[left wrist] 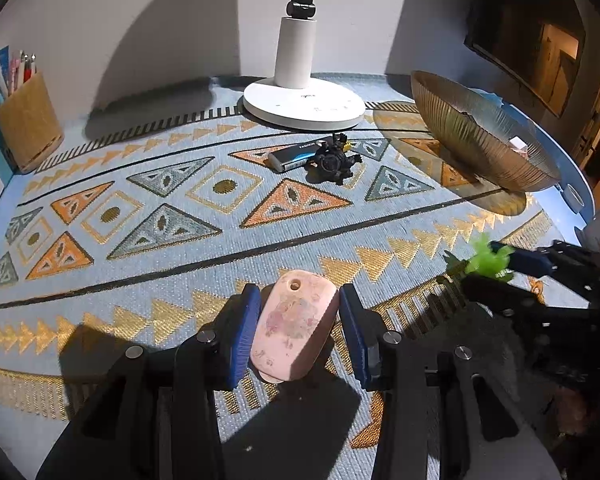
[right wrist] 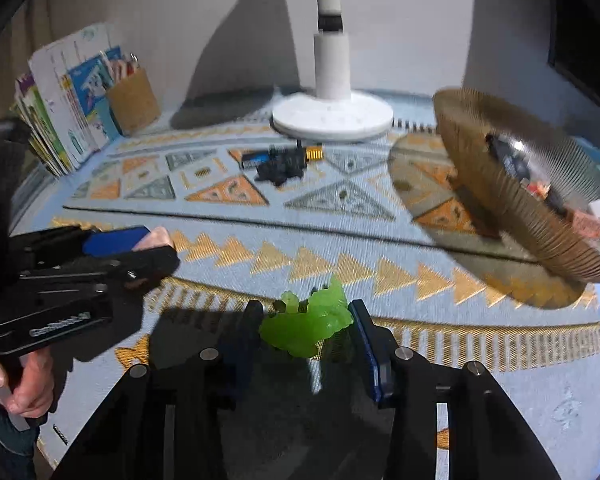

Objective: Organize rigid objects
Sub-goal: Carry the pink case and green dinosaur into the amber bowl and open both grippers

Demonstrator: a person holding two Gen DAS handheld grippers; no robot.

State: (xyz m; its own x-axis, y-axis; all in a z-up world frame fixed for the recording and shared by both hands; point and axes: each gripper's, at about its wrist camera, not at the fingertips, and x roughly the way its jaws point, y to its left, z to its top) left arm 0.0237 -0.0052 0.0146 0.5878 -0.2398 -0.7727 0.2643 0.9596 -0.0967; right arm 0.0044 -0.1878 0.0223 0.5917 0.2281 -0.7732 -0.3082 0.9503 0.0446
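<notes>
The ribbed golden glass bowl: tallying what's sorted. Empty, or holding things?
Holding things: the ribbed golden glass bowl contains a dark object and small pale and orange pieces.

Round table (left wrist: 580, 184) with pale blue edge, covered by a woven cloth (left wrist: 228, 240) in blue, orange and gold triangles. Plain white wall (left wrist: 160, 20) behind, crossed by hard diagonal shadows; white lamp base (left wrist: 304, 100) stands at the far edge. Dark framed opening (left wrist: 532, 44) at right shows warm indoor light.
</notes>
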